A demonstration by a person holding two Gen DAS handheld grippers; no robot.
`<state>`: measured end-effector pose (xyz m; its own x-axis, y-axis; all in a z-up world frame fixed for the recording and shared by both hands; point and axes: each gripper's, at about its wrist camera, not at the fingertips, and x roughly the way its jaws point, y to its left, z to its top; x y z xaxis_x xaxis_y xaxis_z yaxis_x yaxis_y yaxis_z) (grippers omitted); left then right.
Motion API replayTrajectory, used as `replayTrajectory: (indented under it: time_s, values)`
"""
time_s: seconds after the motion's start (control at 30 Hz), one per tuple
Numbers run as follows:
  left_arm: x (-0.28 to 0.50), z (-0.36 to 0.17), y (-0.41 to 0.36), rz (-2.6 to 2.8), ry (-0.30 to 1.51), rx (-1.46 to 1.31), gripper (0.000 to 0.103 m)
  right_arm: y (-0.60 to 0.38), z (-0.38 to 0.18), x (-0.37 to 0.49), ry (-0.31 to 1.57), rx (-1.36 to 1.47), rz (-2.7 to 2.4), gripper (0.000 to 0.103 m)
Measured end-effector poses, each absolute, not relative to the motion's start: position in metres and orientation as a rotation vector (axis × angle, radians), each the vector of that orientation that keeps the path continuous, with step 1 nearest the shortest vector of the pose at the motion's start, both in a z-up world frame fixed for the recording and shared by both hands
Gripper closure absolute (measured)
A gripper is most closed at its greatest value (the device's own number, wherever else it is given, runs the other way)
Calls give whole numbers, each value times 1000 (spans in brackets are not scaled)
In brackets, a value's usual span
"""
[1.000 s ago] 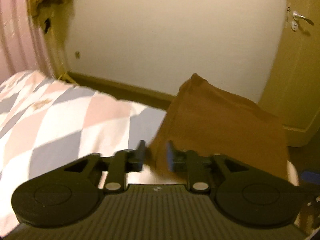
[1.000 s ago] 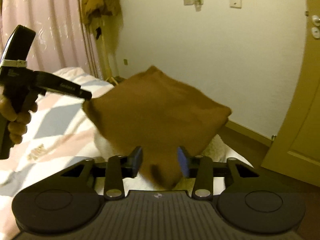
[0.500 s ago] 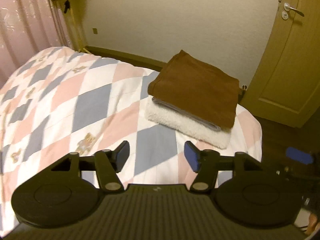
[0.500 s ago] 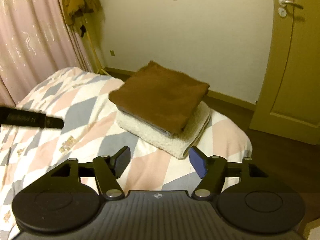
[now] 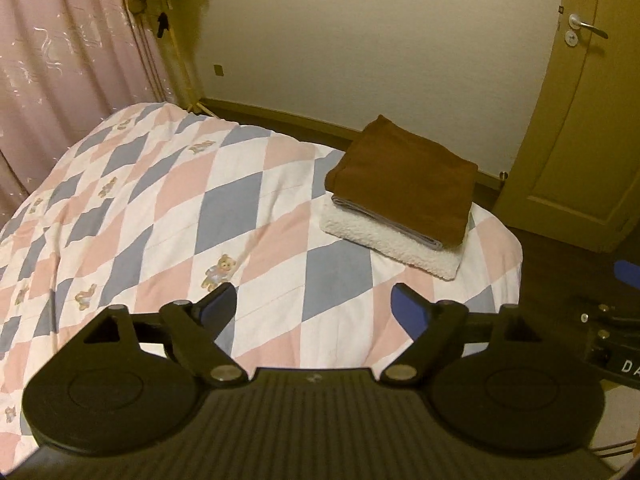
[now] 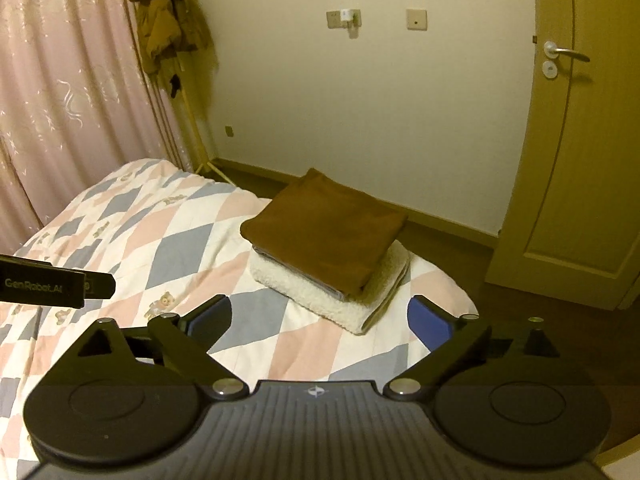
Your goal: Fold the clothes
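Brown folded cloth (image 5: 404, 184) sits on top of a grey layer and a fluffy white blanket (image 5: 384, 240), stacked at the far corner of the bed (image 5: 180, 200), probably so the finished pile stays out of the way. Left tongs (image 5: 314, 308) and right tongs (image 6: 320, 320) are both spread wide, holding nothing, well back from the pile. A second ago the cloth was still up between them; now it's down and they've backed off.

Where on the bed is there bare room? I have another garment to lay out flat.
The checked quilt lies bare from the pink curtain side across to the stack. Only the far corner near the door is taken: brown folded garment atop a grey one and a white fleece.
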<state>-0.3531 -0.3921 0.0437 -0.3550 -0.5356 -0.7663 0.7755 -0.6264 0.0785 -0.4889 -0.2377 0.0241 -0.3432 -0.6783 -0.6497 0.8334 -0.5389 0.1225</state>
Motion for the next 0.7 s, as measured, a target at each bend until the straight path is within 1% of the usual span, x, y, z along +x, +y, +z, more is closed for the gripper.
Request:
replayTrajectory:
  time_s: [0.13,0.2,0.4,0.53,0.7]
  values:
    - [-345,49,-382,-2053,365,1005,10,-235,30,-482,281,841,-2007,2]
    - [-341,51,-379,-2060,367,998,2,-234,33,-478,275,850,-2027,2]
    - [-331,58,-364,-2046,306,954,1,-228,40,-463,326,758,-2150,0]
    - [-322,61,-359,-2063,368,924,1,-218,43,-460,286,704,-2154,0]
    - [-322,58,-354,-2110,401,948,1,-215,43,-464,295,804,-2129,0]
